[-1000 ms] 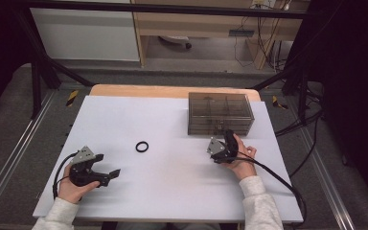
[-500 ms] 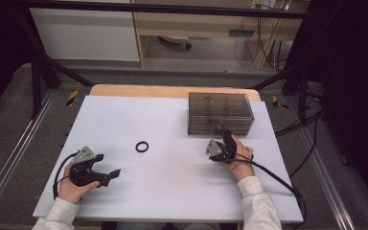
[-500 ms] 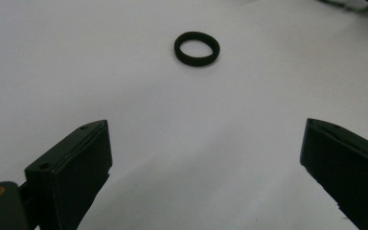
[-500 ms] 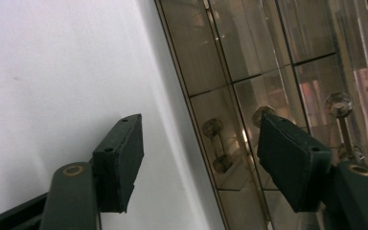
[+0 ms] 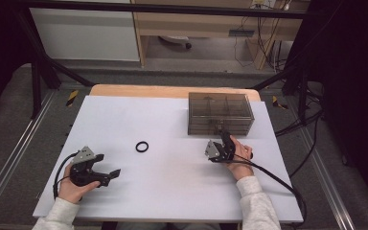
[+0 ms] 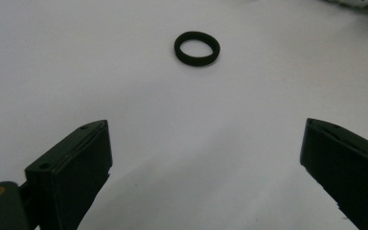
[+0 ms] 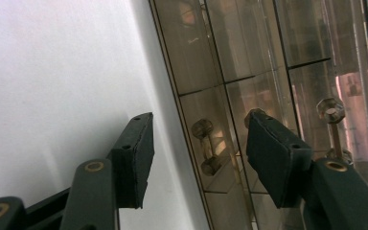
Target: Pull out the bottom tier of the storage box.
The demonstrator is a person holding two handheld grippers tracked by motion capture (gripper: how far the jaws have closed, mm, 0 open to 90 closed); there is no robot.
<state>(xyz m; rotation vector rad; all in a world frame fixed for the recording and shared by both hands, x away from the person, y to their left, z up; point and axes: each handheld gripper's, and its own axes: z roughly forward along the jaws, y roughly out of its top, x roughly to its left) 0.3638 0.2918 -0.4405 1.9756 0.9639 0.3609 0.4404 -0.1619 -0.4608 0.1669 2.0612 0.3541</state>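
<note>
- The right gripper has its jaws about half apart, and they have just been closing; a small brass-coloured drawer knob stands between them, but the pads do not yet press on it.
- That knob lies straight ahead of the right jaws, just past their tips, and its short stem points out of the drawer front toward the gripper. So the coming move, as I judge it, turns on the jaws meeting squarely across the stem.
- In the right gripper view a second knob sits just off the outer side of one jaw, close enough to be caught by mistake.
- Both knobs belong to the smoky clear drawer box, which stands directly in front of the right gripper in the high view, its long side running across the jaws' line of reach.
- The right hand is by far the nearer one to the box.
- The left gripper holds its jaws wide, with nothing between them.
- A black ring lies flat on the white table, ahead of the left jaws and roughly centred between them, but well clear of their tips.
- In the high view the left gripper is well apart from the box, with the ring between.
</note>
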